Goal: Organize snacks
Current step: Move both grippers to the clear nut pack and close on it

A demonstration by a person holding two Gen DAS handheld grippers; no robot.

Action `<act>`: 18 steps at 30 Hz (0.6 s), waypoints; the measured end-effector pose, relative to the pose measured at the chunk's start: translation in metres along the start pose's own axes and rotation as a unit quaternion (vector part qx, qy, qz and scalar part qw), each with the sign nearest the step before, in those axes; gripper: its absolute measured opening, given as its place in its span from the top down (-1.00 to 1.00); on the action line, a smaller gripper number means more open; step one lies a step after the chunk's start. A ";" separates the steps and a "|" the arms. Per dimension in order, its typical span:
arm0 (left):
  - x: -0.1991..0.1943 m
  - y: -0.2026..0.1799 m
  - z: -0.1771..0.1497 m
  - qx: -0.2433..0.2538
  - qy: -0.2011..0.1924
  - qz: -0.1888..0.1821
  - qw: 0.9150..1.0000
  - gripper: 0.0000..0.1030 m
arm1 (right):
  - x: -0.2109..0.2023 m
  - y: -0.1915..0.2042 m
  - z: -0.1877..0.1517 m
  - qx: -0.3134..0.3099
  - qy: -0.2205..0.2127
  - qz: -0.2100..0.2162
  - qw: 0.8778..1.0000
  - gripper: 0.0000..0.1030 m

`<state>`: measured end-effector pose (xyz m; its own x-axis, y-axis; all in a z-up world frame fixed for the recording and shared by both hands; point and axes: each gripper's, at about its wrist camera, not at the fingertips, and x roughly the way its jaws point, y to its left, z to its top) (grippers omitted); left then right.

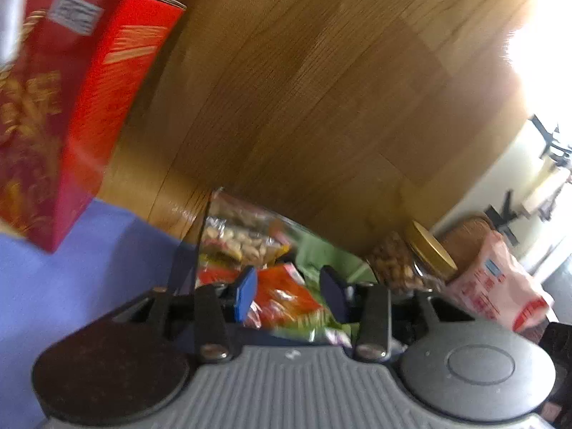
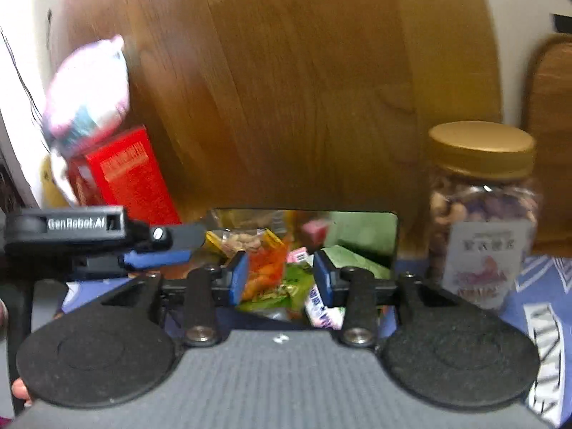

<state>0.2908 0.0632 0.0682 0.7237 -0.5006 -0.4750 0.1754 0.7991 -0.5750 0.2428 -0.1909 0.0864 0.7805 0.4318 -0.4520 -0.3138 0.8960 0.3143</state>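
Hovering over snack bin (image 2: pixel 391 228), fingers (image 2: pixel 238 279) apart

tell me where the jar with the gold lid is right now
In the right wrist view the jar with the gold lid stands upright at the right, on the blue cloth, just right of the clear snack bin and before the wooden panel.

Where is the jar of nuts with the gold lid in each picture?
Left wrist view: the jar of nuts is low on the right, tilted in the picture, its gold lid pointing right, beside a pink bag.
Right wrist view: the jar stands upright at the right, on the blue cloth.
Shared landmark: the clear container of snack packets, just left of the jar in both.
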 end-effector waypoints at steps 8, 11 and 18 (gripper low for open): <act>-0.119 0.028 -0.062 -0.014 0.001 -0.003 1.000 0.14 | -0.054 0.006 -0.072 0.068 0.079 0.132 0.986 0.16; -0.148 0.040 -0.097 -0.048 0.012 0.011 0.999 0.07 | -0.053 0.015 -0.103 0.094 0.133 0.159 0.974 0.16; -0.151 0.047 -0.153 -0.083 0.047 0.023 0.995 -0.24 | -0.048 0.040 -0.120 0.081 0.161 0.154 0.971 0.17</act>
<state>0.0873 0.1252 0.0106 0.6614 -0.4997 -0.5593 0.0251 0.7601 -0.6493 0.1281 -0.1632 0.0206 0.4446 0.7104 -0.5456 -0.3952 0.7022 0.5922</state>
